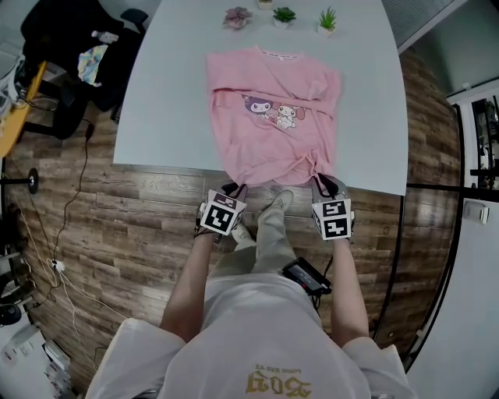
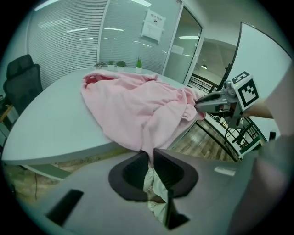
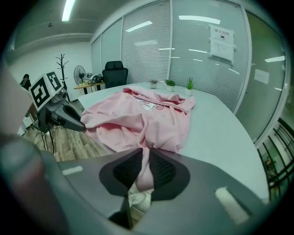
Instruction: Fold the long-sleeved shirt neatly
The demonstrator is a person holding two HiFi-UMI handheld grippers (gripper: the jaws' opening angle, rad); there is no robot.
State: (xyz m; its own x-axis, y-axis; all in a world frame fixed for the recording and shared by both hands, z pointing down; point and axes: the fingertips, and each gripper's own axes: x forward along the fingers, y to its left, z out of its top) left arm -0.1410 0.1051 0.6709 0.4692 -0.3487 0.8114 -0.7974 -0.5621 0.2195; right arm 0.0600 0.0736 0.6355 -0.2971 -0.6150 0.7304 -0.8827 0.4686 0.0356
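Observation:
A pink long-sleeved shirt (image 1: 273, 117) with a cartoon print lies on the white table (image 1: 156, 101), sleeves folded in, collar at the far side, hem hanging over the near edge. My left gripper (image 1: 232, 188) is shut on the hem's left corner, and pink cloth (image 2: 138, 110) is pinched between its jaws (image 2: 151, 156). My right gripper (image 1: 323, 184) is shut on the hem's right corner; the shirt (image 3: 147, 114) bunches into its jaws (image 3: 146, 156). Each gripper shows in the other's view: the right gripper (image 2: 206, 103) and the left gripper (image 3: 69, 117).
Three small potted plants (image 1: 284, 15) stand at the table's far edge. A black office chair (image 1: 70, 47) with clothes is at the left. Wooden floor (image 1: 117, 226) lies below the near table edge, where the person's legs and shoes (image 1: 277, 206) are.

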